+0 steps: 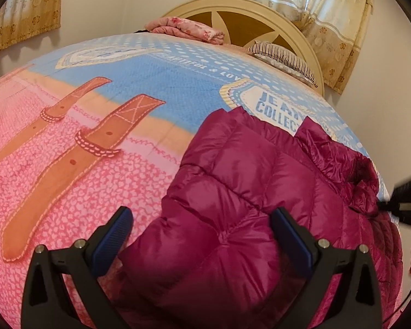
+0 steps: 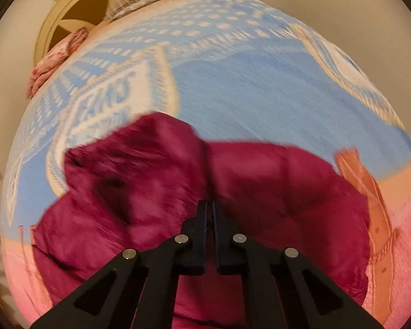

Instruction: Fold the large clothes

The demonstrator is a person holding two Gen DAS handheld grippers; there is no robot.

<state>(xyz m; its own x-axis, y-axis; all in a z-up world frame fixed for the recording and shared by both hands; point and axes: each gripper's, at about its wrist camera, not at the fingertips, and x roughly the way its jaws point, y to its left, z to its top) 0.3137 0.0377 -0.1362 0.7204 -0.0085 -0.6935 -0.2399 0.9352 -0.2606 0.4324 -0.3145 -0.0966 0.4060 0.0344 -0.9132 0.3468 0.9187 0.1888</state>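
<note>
A magenta puffer jacket [image 1: 241, 192] lies on the bed, partly folded, its quilted side up. My left gripper [image 1: 202, 222] is open, its blue-padded fingers [image 1: 290, 233] astride the jacket's near edge without pinching it. The right gripper [image 1: 405, 205] shows at the right edge of the left wrist view, against the jacket's crumpled far side. In the blurred right wrist view my right gripper [image 2: 210, 205] is shut on a fold of the jacket [image 2: 274, 186].
The bed has a pink and blue bedspread [image 1: 96, 148] with printed brown straps. A folded pink floral cloth [image 1: 186, 28] and a striped pillow [image 1: 282, 59] lie by the cream headboard [image 1: 260, 5]. Curtains [image 1: 339, 19] hang behind.
</note>
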